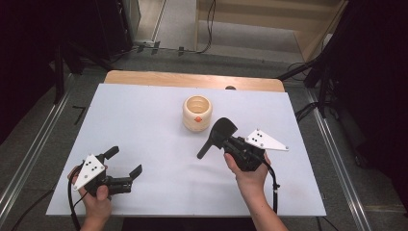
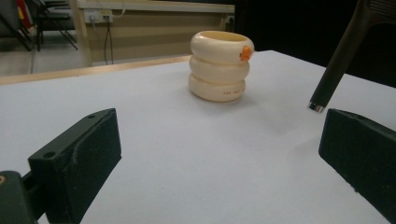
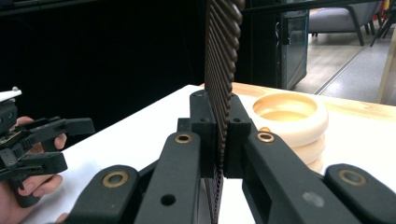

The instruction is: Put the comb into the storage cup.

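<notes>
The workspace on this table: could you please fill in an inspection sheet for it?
Surface: white sheet over a wooden table, flat and clean.
Job's things: black slotted spatula, blade clamped, handle slanting down toward the sheet; cream ringed pot upright and open at mid-table.
Clutter: nothing seen.
Grippers: right tongs shut on the spatula; left tongs open, holding nothing, aimed toward the pot.
Cables: one trails from each gripper to the near edge; more lie on the floor behind the table.
Surroundings: dark curtains on both sides, floor rails, wooden platform behind.
</notes>
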Demonstrator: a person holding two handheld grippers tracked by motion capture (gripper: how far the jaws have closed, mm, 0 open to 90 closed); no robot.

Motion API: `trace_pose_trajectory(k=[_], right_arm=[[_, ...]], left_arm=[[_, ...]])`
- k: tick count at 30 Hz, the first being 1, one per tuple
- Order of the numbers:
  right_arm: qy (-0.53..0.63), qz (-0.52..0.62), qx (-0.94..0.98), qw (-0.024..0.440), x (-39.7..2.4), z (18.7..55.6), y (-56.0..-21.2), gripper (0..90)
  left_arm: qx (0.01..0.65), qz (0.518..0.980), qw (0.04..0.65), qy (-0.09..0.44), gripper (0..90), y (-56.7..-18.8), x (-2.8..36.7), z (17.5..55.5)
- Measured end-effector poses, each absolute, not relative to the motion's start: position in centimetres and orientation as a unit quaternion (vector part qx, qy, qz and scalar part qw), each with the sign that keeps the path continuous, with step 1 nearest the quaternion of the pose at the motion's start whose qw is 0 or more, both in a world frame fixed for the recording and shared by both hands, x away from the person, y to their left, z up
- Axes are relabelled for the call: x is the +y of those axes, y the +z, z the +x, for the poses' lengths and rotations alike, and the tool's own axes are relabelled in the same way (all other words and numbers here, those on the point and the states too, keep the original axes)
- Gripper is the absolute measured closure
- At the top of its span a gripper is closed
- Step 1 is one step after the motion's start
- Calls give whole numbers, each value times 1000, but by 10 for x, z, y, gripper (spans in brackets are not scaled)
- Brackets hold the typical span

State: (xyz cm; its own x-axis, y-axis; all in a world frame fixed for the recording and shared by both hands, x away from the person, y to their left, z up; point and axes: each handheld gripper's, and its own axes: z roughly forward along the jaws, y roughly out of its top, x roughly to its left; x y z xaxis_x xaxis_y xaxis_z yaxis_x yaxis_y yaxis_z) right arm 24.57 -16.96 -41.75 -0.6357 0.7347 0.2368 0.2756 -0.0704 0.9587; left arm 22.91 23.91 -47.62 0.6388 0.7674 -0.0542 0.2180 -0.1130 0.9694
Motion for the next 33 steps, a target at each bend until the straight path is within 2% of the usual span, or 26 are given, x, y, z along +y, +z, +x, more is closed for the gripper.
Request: trace_pose_trajectory(k=[20,33], right_arm=[[622,379,659,189,-173,256,-412,844],[617,379,659,202,-175,263,-403,843]], left_arm=[[366,703,555,253,0,-480,273,226],[374,700,556,249,0,-488,275,227]])
